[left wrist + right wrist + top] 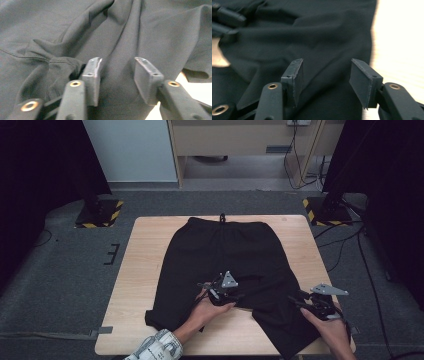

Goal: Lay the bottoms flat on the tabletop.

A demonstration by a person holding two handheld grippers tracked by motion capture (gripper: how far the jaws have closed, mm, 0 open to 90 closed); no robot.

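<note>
On the table [140,270], black shorts [220,255].

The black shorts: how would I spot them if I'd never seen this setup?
Look at the pale wooden table in the middle of the grey carpeted floor. Spread flat across it are the black shorts, waistband and drawstring at the far edge, legs toward the person. It is the one dark garment there.

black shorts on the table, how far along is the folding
Done: the black fabric shorts lie spread flat on the light wooden table, waistband at the far edge. In hand: the left claw sits open over the crotch area, the right claw open over the right leg near its outer edge. Left: no fold shows, so gripping and folding all remain.
</note>
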